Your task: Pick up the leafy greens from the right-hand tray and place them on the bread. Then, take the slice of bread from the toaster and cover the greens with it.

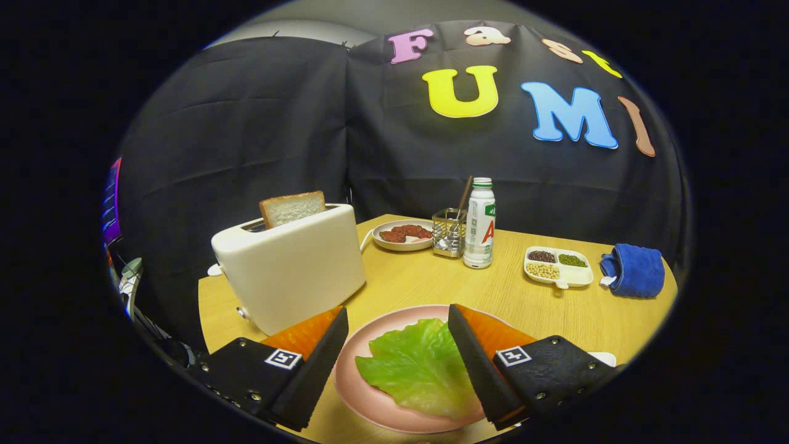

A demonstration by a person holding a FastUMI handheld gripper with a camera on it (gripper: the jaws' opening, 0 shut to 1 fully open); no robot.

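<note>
A green lettuce leaf [419,367] lies on a pink plate [370,407] on the tabletop [431,283], between the jaws of the gripper [397,364], which stand wide open and grip nothing. Beyond the left finger stands a white toaster [296,268] with a slice of bread [292,208] sticking up from its slot. Farther back are a dish of meat [404,235], a bottle [480,223], a divided tray of beans [558,266] and a blue cloth [635,270].
</note>
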